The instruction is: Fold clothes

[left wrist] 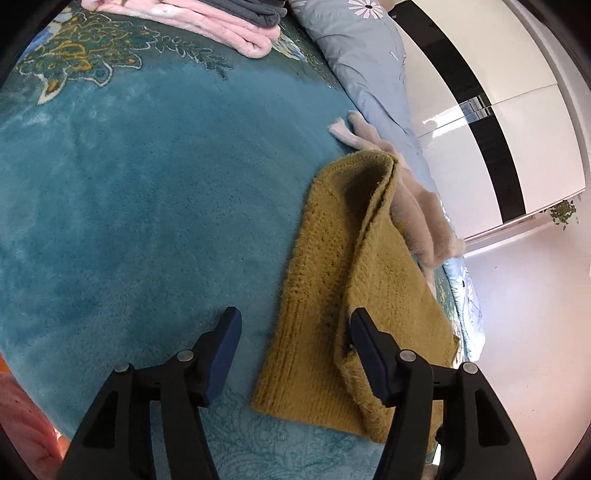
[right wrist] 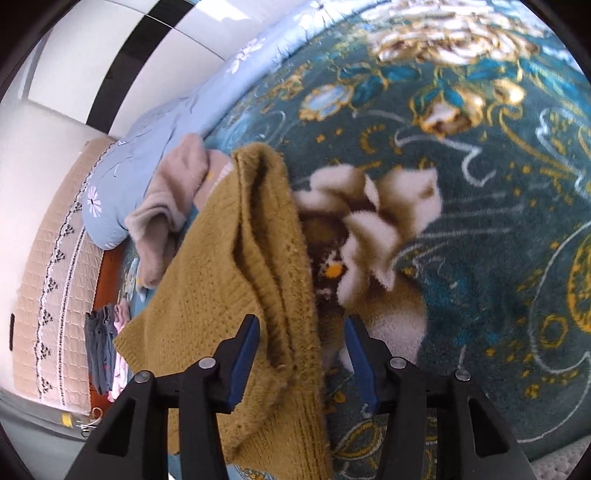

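**Mustard knit half folded on the teal blanket**

Mustard-yellow wool makes the sweater (left wrist: 332, 295), which lies on the teal plush blanket (left wrist: 147, 203) that covers the bed. One long side of the sweater is turned over onto the rest, so a thick doubled ridge runs along its length. I judge that this is a first lengthwise fold, made to narrow the garment before it is folded short.

The left gripper (left wrist: 293, 332) has its fingers spread wide. One finger is over the bare blanket and the other is at the folded ridge, and nothing is pinched between them. The right gripper (right wrist: 301, 339) also has its fingers spread, with the doubled edge of the sweater (right wrist: 258, 258) lying in the gap between them; the fingers do not press on it. It looks placed for a new grasp of that edge, but I cannot tell this for sure.

Beside the sweater, toward the light blue flowered duvet (left wrist: 369, 74), lies a beige fleecy garment (left wrist: 424, 206), which probably waits for its turn. At the far end of the blanket a pink folded garment (left wrist: 229, 33) with a dark grey one (left wrist: 251, 11) on top forms a pile, likely the finished pieces.
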